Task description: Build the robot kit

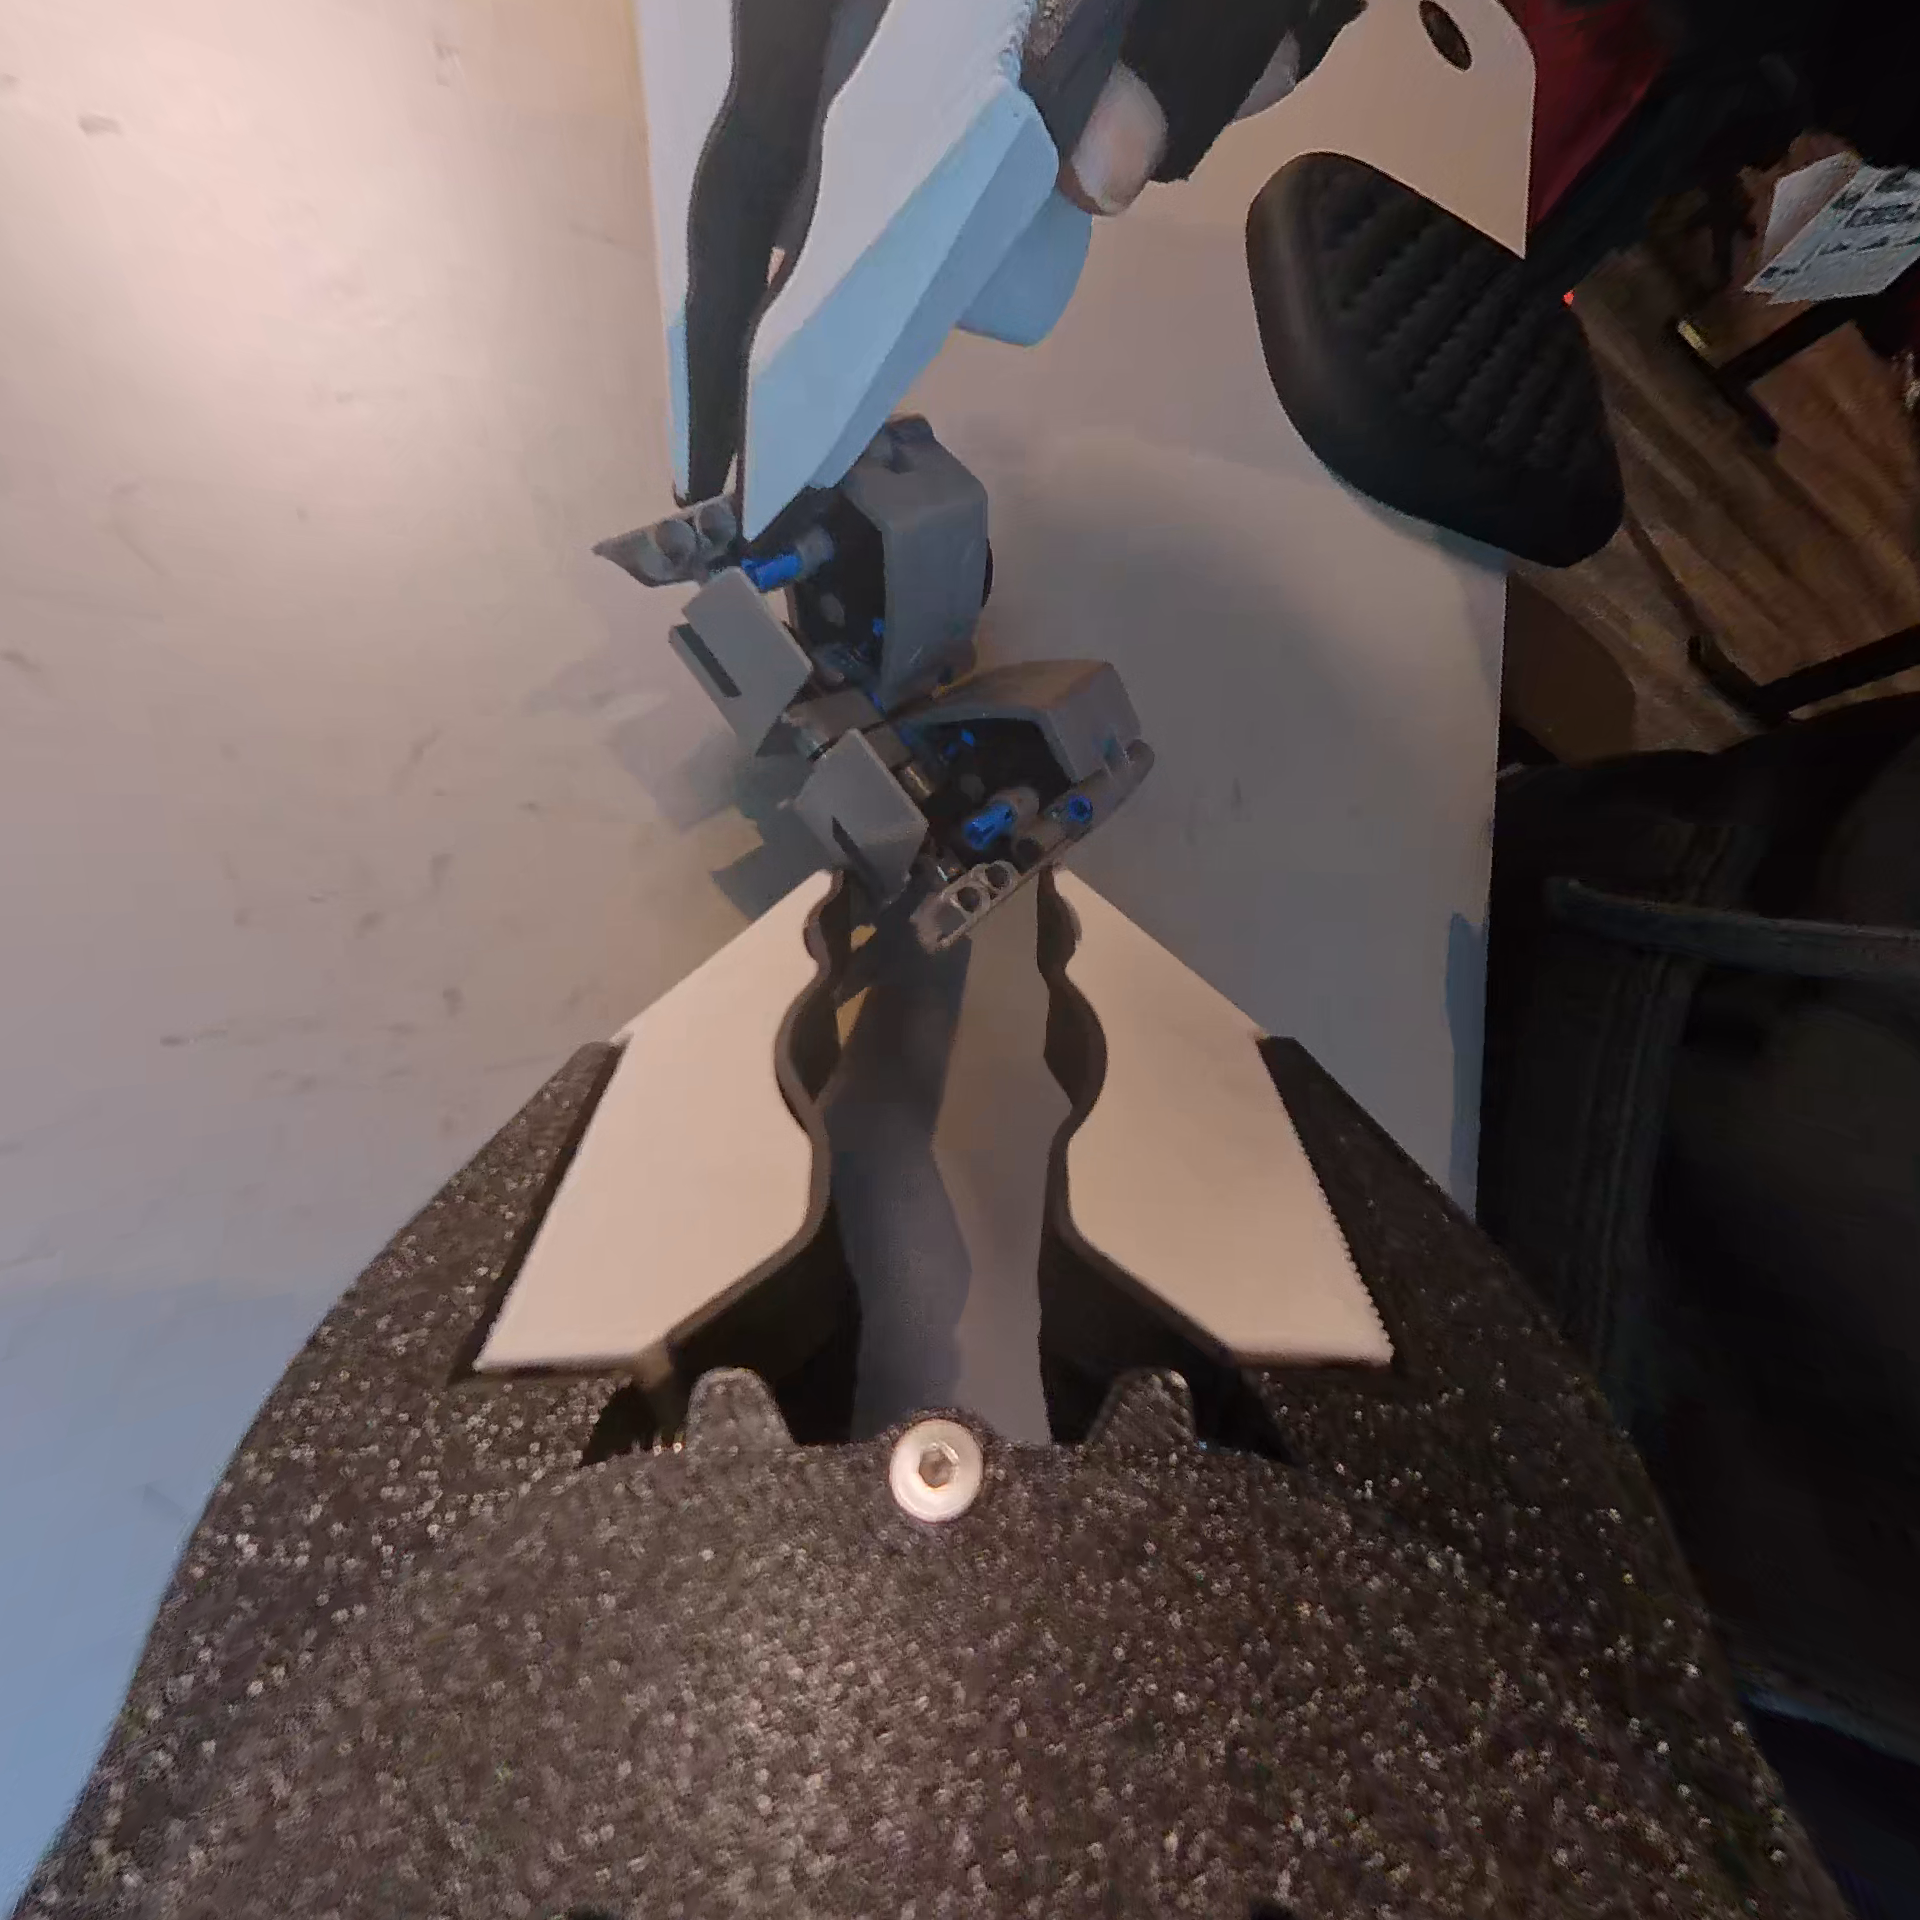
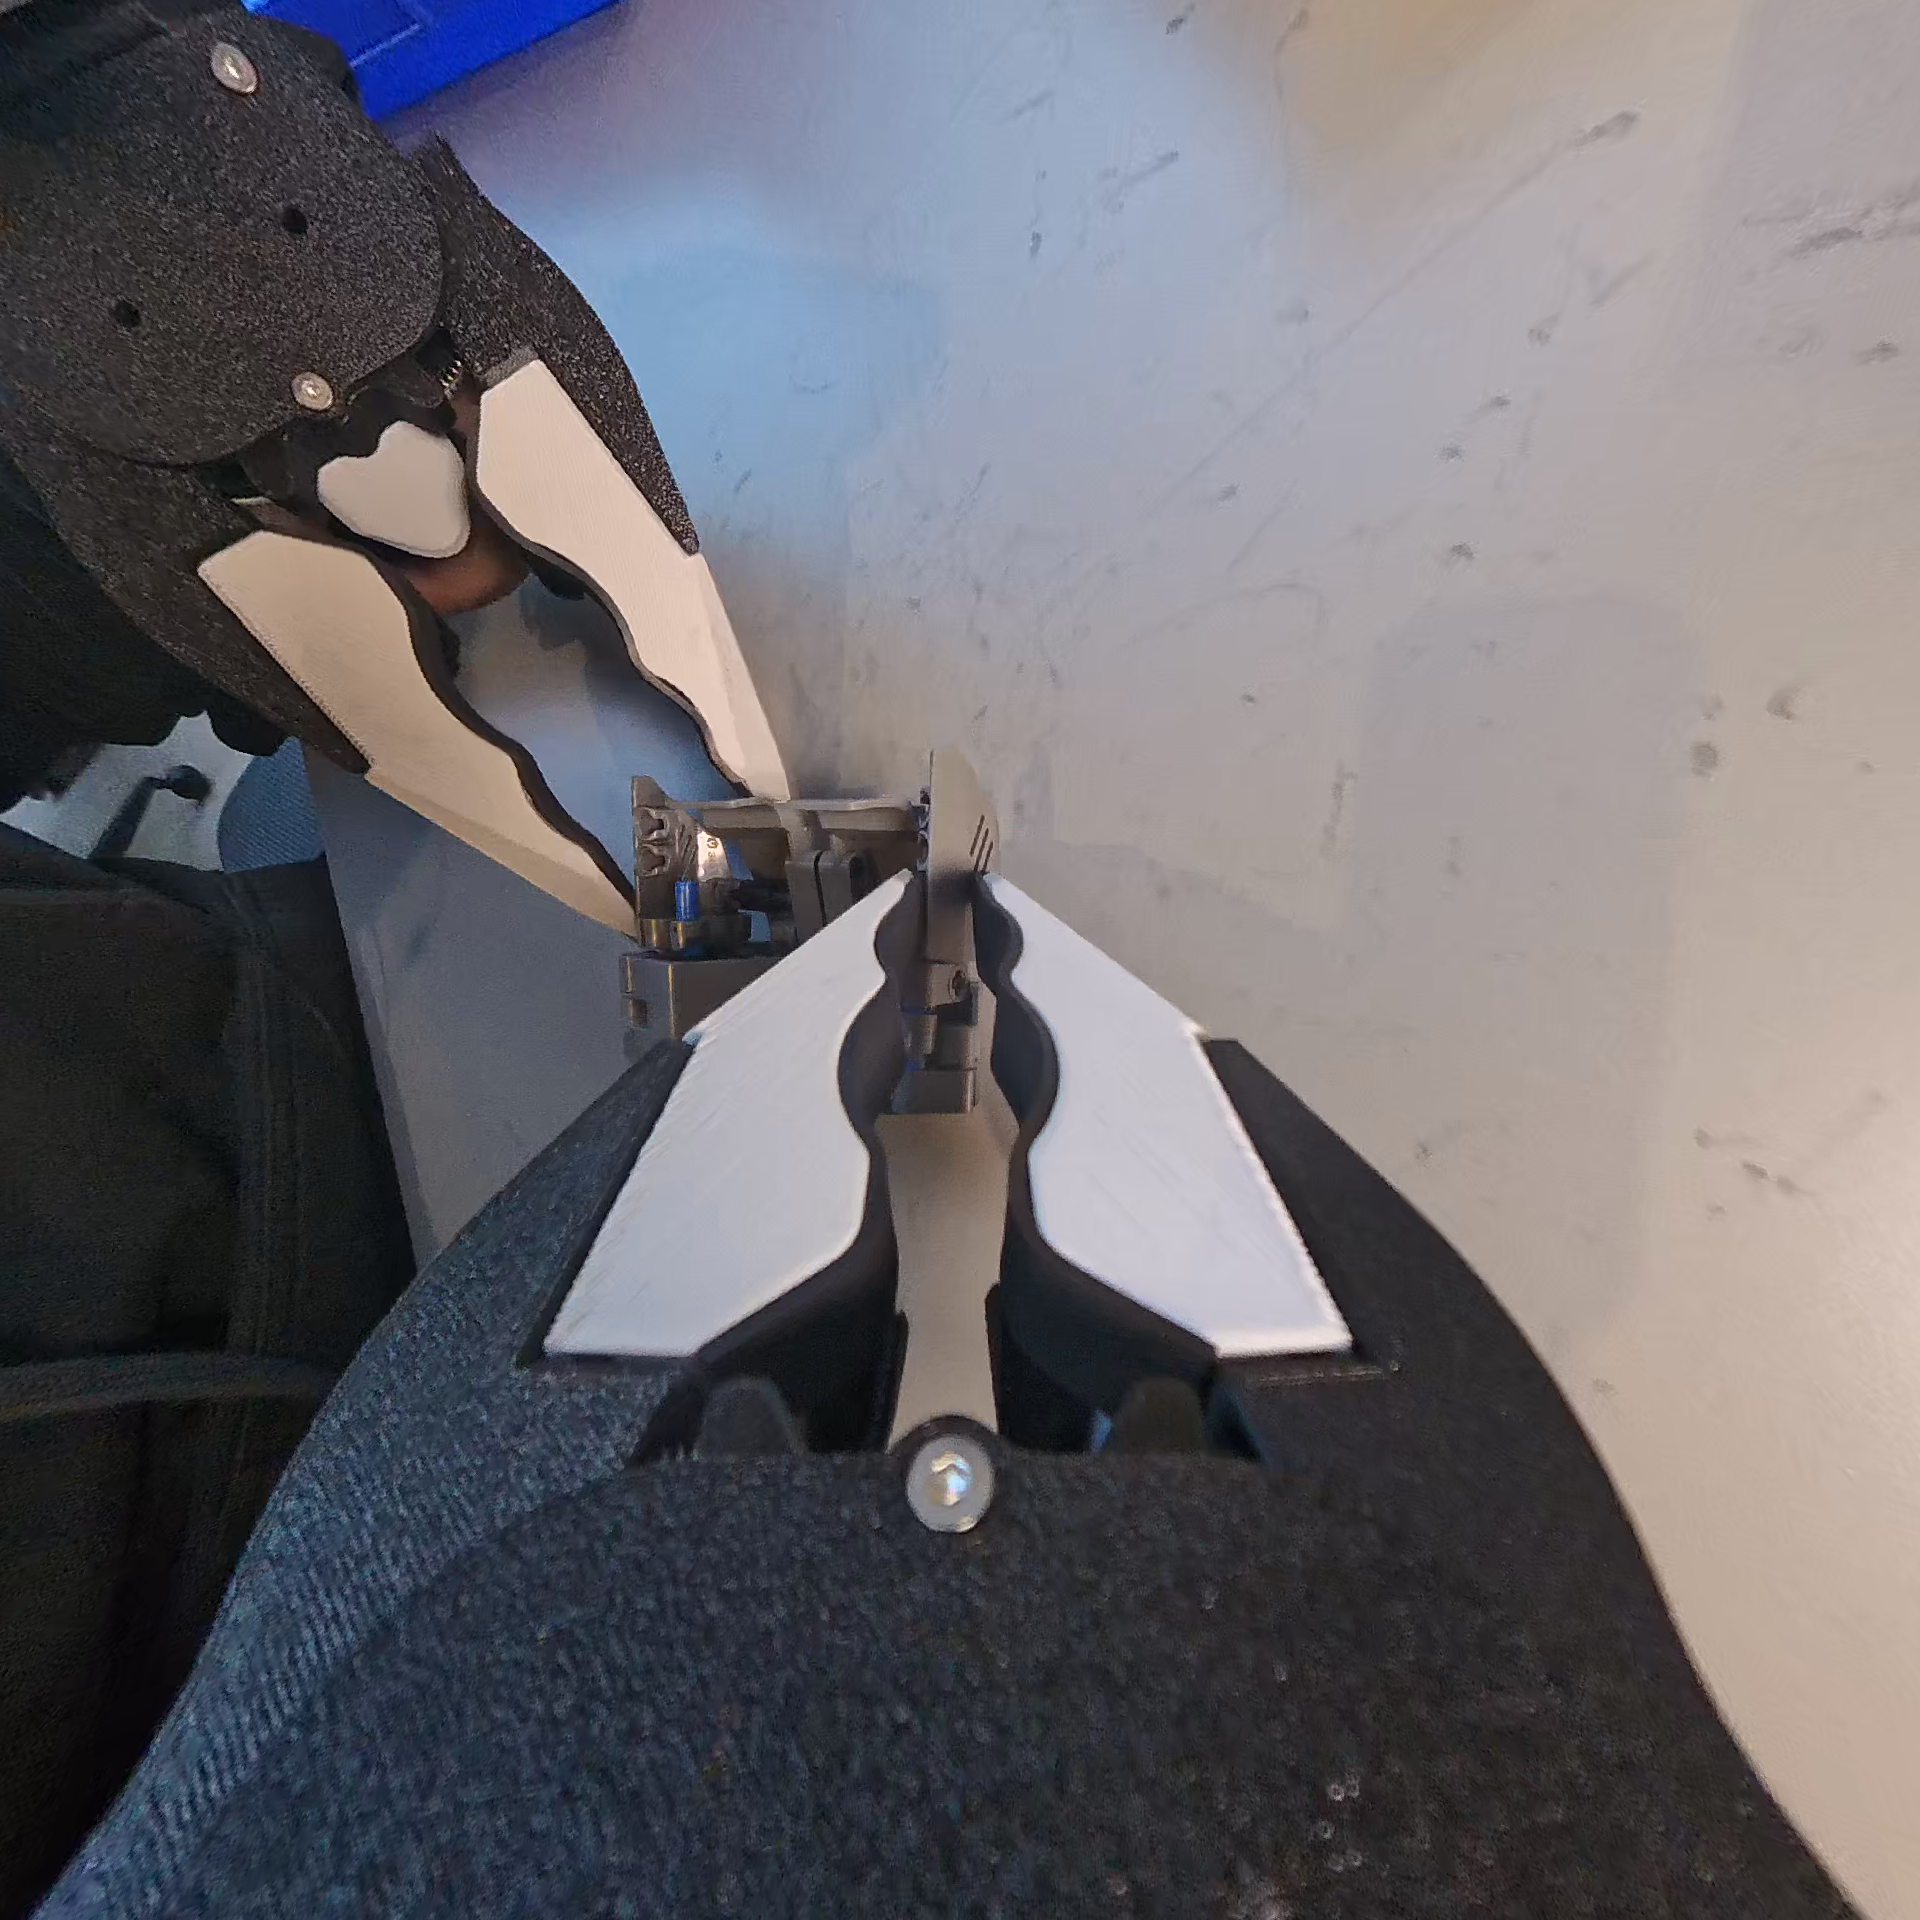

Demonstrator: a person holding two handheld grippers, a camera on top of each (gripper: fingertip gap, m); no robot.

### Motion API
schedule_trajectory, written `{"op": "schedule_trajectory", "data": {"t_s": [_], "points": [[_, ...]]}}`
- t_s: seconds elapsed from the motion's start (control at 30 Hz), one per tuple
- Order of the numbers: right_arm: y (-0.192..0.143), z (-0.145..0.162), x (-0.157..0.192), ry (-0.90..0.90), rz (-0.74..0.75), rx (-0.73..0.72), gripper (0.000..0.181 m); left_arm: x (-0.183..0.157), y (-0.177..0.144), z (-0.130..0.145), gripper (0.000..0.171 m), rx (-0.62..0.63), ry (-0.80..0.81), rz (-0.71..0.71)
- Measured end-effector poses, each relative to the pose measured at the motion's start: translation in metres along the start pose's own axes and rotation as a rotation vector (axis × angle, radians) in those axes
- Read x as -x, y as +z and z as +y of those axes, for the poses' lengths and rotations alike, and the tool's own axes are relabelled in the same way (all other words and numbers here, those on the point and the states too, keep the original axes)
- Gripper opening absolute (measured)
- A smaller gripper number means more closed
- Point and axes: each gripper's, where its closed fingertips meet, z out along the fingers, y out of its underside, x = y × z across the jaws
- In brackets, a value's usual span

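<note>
Fingers of the left gripper [image 1: 940, 894] stand parted in the left wrist view, their white pads spread to either side of the grey brick model [image 1: 883, 707], whose near corner, a light grey beam with holes, sits between the fingertips. The left finger [image 1: 665, 1174] touches the model's lower edge; whether the right one makes contact I cannot tell, so a firm grasp is not shown. The model itself, built of grey panels with blue pins and black inner parts, hangs tilted just above the white table [image 1: 260, 727]. Beyond the model, the right gripper [image 1: 727, 509] comes down from above and pinches its far end, a small grey beam clamped between the tips. A gloved hand [image 1: 1132, 114] grips that tool's handle farther off, and a black chair seat [image 1: 1423, 364] lies past the table's edge.

In the right wrist view, the right gripper [image 2: 945, 883] is clenched on a thin grey upright panel of the model [image 2: 769, 873], with more of the model lodged between its pads. Just left of the model, the left gripper [image 2: 707, 842] reaches in with spread fingers, its tips at the model's end. A blue object [image 2: 436, 42] shows far behind.
</note>
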Motion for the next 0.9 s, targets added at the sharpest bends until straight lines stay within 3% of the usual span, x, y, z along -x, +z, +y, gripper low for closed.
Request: {"op": "schedule_trajectory", "data": {"t_s": [0.13,0.2,0.4,0.53,0.67,0.77,0.9], "points": [[-0.001,0.002,-0.003,0.026,-0.023,0.016,0.007,0.001,0.000,0.001,0.023,-0.001,-0.001,-0.007],[-0.003,0.004,-0.006,0.029,-0.024,0.043,0.006,0.003,-0.002,0.000,0.007,-0.016,0.006,-0.021],[-0.005,0.008,-0.010,0.056,-0.038,0.098,0.005,0.004,-0.002,-0.004,0.003,-0.049,0.033,-0.042],[-0.002,0.009,-0.004,0.057,-0.055,0.089,0.004,-0.005,-0.007,0.004,0.004,-0.002,0.032,0.036],[-0.003,0.006,-0.006,0.013,-0.006,0.066,0.003,0.001,-0.022,-0.015,0.022,-0.120,-0.079,0.082],[-0.005,0.006,-0.013,0.000,0.052,0.057,0.002,0.003,-0.015,-0.027,0.035,-0.161,-0.147,0.088],[-0.011,0.006,-0.020,0.011,0.103,0.042,0.001,-0.003,-0.022,-0.049,0.035,-0.237,-0.189,0.143]]}}
